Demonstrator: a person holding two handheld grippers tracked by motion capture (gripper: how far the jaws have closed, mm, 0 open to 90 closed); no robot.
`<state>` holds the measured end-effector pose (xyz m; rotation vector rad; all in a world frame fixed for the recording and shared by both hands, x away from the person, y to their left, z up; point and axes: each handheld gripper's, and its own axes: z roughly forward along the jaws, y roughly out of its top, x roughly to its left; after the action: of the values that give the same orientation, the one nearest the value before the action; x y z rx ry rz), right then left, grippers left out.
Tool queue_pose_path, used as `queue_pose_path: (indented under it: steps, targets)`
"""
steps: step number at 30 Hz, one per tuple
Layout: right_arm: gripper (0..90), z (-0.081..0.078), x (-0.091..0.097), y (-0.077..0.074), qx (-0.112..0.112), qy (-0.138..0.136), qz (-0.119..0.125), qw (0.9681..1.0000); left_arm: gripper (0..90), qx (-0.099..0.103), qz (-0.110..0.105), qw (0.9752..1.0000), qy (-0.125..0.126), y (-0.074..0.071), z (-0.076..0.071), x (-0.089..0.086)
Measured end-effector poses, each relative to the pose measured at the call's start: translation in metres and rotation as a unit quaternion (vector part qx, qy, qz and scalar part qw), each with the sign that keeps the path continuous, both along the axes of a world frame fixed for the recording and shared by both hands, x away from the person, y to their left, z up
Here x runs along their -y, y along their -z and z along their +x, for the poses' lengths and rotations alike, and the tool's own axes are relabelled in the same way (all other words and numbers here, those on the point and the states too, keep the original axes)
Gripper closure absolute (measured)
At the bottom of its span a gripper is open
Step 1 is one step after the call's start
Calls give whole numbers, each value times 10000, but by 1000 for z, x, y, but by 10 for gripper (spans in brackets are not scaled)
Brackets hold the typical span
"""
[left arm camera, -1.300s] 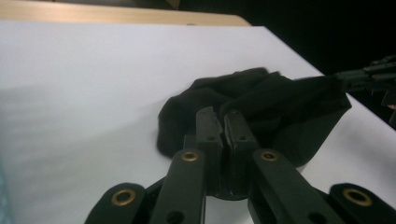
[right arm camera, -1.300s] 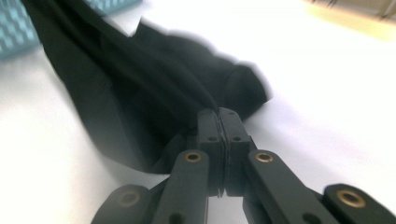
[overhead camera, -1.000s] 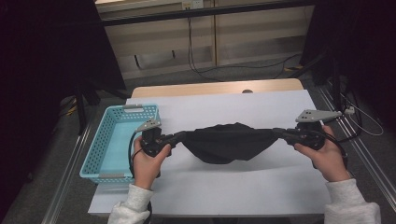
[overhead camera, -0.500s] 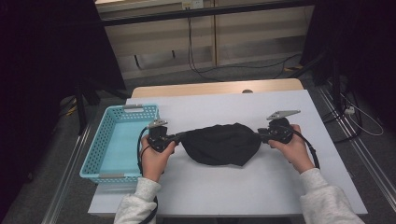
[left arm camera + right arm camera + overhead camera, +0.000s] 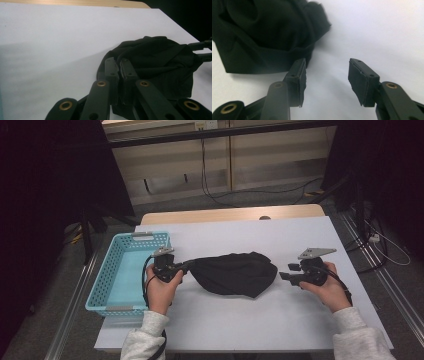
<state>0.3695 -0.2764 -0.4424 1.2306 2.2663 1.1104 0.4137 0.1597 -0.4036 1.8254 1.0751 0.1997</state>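
Nearest the person, the left hand-held gripper (image 5: 186,266) has its jaws pinched together on the left edge of the black cloth (image 5: 232,273); in the left gripper view a fold of the fabric runs up between the two pads (image 5: 111,68). The right hand-held gripper (image 5: 284,273) sits just right of the cloth with its jaws part-way apart, and they have just been opening. In the right gripper view nothing lies between them, only the white surface (image 5: 240,320), and the cloth's near corner (image 5: 262,37) rests just beyond the left pad (image 5: 299,80).

As I judge it, the work is a fold or a bunching-up of the garment. The cloth lies heaped in a rounded mound at the middle of the surface, so one gather looks done and the right side is let go. What seems left is a fresh grip on the right, perhaps another fold, and possibly a move to the blue basket (image 5: 116,270) that stands at the left edge, still without the cloth in it.

Much is hard to read. The cloth is so dark that its folds, seams and layers barely show, and I cannot tell what kind of garment it is. Its underside is hidden. The basket's floor is partly screened by its near wall.
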Motion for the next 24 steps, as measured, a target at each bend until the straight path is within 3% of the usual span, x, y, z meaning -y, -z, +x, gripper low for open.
queue_pose_path:
  steps: [3,9,11,18,21,23,24]
  targets:
    - [502,3,-6,5,-38,-56,-69,10000,865,-38,-96,9999,22,0,0,-1]
    - [512,4,-22,6,106,-549,124,9984,865,-33,-129,9999,80,0,0,0]
    - [521,5,-26,6,82,-591,147,9981,865,-20,-126,9999,88,-1,-1,1]
    - [688,9,-33,7,-18,-765,237,9968,863,-71,-149,9998,113,2,0,2]
    - [801,9,-37,9,-39,-886,338,9955,864,-81,-163,9998,99,1,-1,1]
    - [850,8,-40,8,1,-873,223,9959,863,-61,-188,9998,80,0,-1,0]
    - [855,7,-40,6,-10,-881,280,9957,864,-51,-183,9998,80,-1,-2,0]
